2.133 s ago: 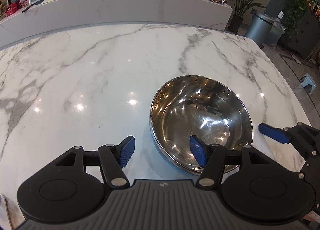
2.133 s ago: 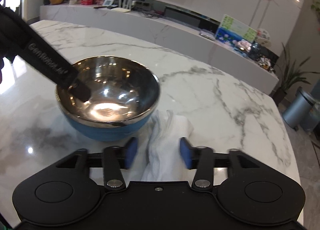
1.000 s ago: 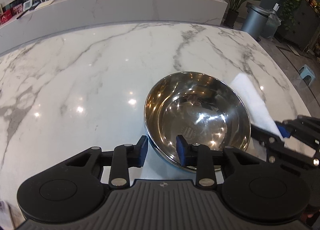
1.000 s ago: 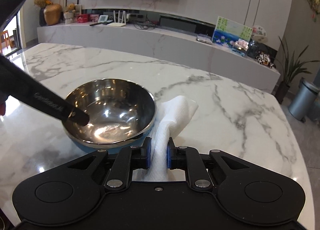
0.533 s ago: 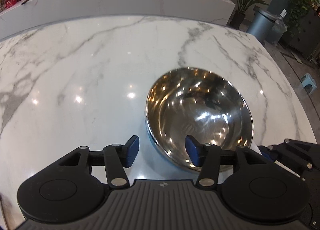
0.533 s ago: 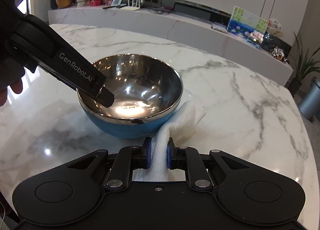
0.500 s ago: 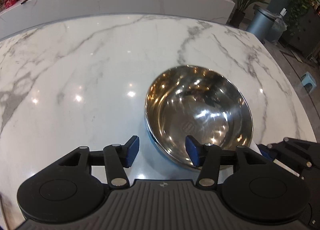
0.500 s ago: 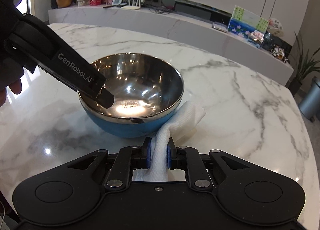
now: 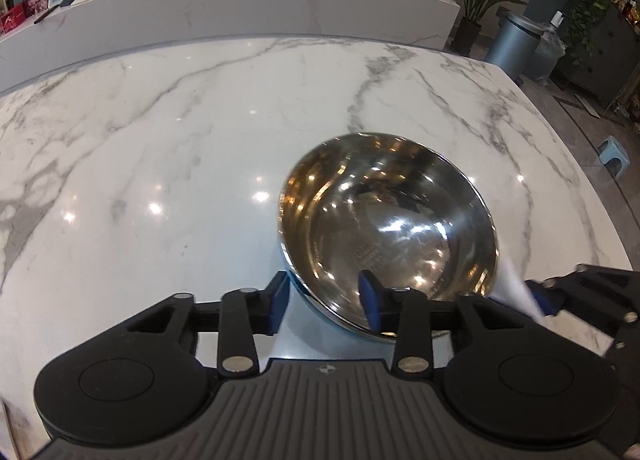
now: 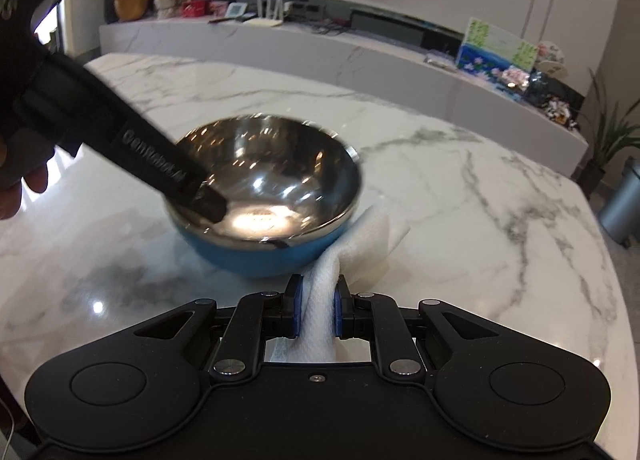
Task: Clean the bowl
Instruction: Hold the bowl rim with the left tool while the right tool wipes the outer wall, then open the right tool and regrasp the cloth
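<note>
While the bowl (image 9: 390, 236) sits on the marble table (image 9: 160, 148) toward its right-hand end, steel inside and blue outside, my job in this step is to pin its near rim so it cannot skate when the wipe begins. It looks slightly tipped and blurred in the right wrist view, so I judge it is not yet steady.

Left gripper (image 9: 323, 296): jaws are closing, with the bowl's wall between them, one blue pad outside against the blue shell and the other inside over the steel. I cannot tell whether both pads press yet. To do this well I should take the rim squarely, deep enough that the wall does not slip out, and stop squeezing once the bowl stops rocking; a hard pinch on a curved, polished wall would likely squirt it sideways.

Right gripper (image 10: 318, 310): clenched on a folded white paper towel (image 10: 360, 244), which rises from the pads and rests beside the bowl's outer wall on its right, touching or nearly so. The towel is not yet inside.

Pose: left gripper pitched steeply down over the near rim, reaching in from the bowl's left as the right wrist view shows it; my hand (image 10: 16, 188) shows at that view's edge. Right gripper slants down more gently, just beside the bowl.
</note>
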`<state>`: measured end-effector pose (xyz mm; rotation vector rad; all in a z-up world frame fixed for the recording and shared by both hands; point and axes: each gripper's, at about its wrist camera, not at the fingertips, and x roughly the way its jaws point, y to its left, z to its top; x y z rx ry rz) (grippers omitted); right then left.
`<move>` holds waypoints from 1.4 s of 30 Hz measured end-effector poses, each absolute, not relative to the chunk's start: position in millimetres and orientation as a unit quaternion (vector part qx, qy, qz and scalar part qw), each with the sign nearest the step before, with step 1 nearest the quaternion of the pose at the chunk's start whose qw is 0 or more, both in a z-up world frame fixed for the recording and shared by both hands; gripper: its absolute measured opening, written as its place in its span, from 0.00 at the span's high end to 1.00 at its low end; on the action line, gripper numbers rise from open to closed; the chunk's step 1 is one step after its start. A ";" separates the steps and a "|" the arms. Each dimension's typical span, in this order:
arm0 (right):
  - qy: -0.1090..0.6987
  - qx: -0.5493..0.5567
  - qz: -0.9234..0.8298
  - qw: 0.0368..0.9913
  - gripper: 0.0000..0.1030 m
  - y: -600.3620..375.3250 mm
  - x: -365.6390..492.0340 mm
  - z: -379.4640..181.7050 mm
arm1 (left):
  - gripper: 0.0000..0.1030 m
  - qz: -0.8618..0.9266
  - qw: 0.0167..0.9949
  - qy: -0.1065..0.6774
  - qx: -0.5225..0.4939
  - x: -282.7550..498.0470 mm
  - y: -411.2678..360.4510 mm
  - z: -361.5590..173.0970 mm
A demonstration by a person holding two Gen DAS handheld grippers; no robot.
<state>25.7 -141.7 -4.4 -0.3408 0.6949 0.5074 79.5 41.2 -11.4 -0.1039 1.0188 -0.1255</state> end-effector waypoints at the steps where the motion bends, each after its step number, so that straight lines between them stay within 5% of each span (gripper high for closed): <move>1: 0.331 -0.162 0.242 0.898 0.88 -144.0 25.7 -2.1 | 0.75 -0.059 0.871 0.485 -0.048 80.2 41.4 -11.1; 10: 0.293 -0.162 0.241 0.911 0.88 -147.2 22.3 8.5 | 0.81 -0.042 0.879 0.472 -0.045 84.0 43.4 -9.7; 15: 0.310 -0.170 0.254 0.900 0.88 -142.2 25.1 -0.5 | 0.59 -0.043 0.869 0.488 -0.070 83.7 47.5 -13.4; 20: 0.331 -0.181 0.258 0.890 0.88 -137.1 27.0 -10.6 | 0.51 -0.056 0.861 0.500 -0.081 80.2 45.4 -16.6; 24: 0.352 -0.179 0.236 0.888 0.88 -140.0 33.1 -17.2 | 0.52 -0.063 0.859 0.502 -0.079 81.1 44.0 -18.8; 28: 0.359 -0.179 0.200 0.894 0.85 -145.5 37.9 -21.0 | 0.64 -0.064 0.860 0.502 -0.068 82.1 42.8 -19.6; 35: 0.302 -0.204 0.177 0.914 0.68 -146.2 26.4 -9.0 | 0.64 -0.062 0.859 0.503 -0.063 81.9 41.6 -20.0; 42: 0.321 -0.206 0.194 0.904 0.67 -140.2 28.4 -15.9 | 0.64 -0.062 0.859 0.504 -0.060 81.8 40.0 -20.0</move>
